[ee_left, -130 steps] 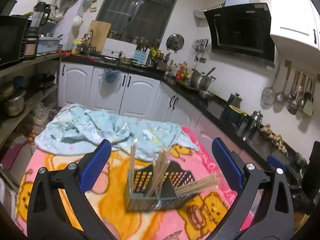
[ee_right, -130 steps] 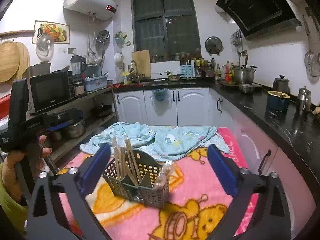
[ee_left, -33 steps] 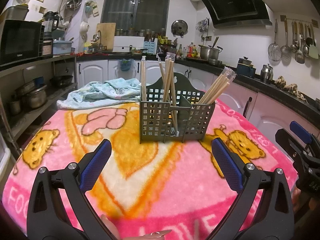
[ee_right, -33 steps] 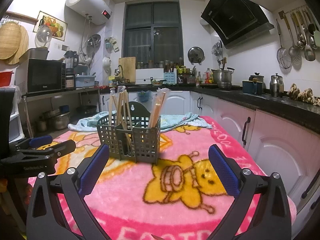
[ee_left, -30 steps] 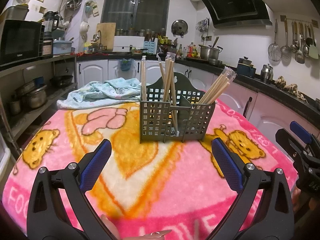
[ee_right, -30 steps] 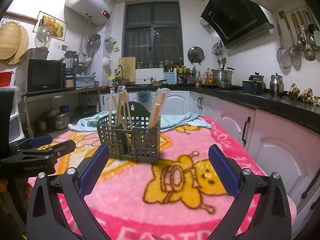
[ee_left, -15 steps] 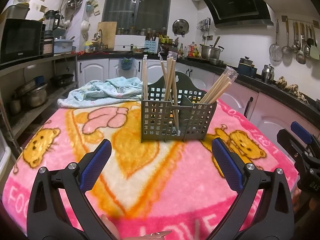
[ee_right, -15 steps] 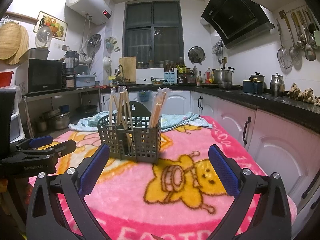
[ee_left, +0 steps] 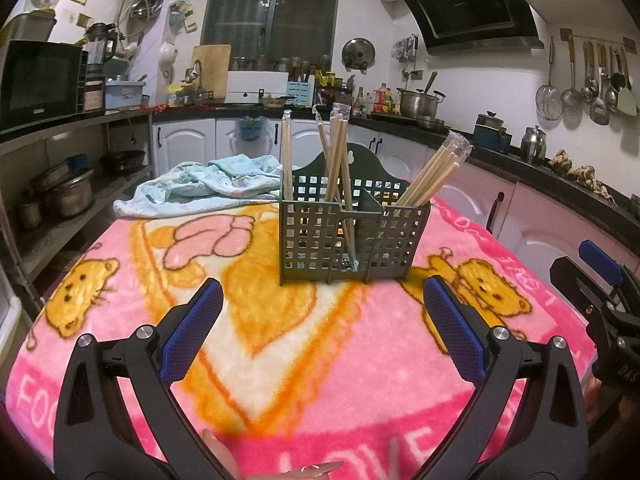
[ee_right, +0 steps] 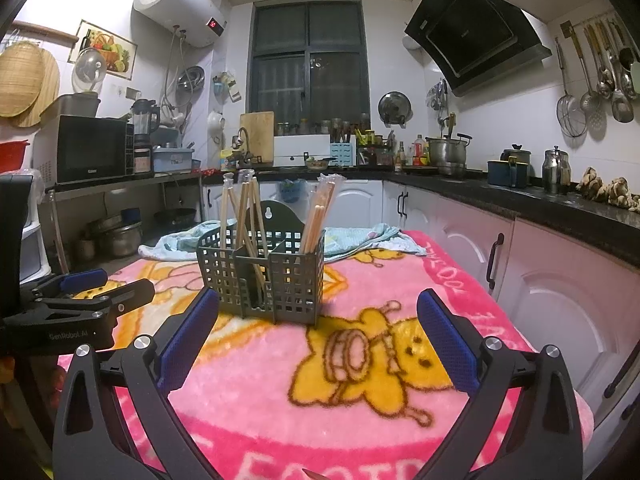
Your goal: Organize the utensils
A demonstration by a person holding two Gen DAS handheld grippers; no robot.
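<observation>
Two claws wide, holding nothing: left claw point(ee_left: 318, 326), right claw point(ee_right: 318, 338) | basket point(ee_left: 352, 236) mid-frame | risk: bumped chopsticks point(ee_left: 430, 176) tip it.

The blanket point(ee_left: 360, 344) is bright pink with yellow-orange cartoon animals, a big orange heart and white letters. The basket point(ee_left: 352, 236) is dark grey with square holes, and the chopsticks point(ee_left: 340, 152) in it are pale tan. Both grippers are black with blue pads point(ee_right: 188, 340), and the crumpled cloth point(ee_left: 208, 184) is light blue

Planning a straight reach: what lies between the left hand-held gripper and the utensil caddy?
Only bare pink blanket between left hand-held gripper and utensil caddy, per left wrist view.
</observation>
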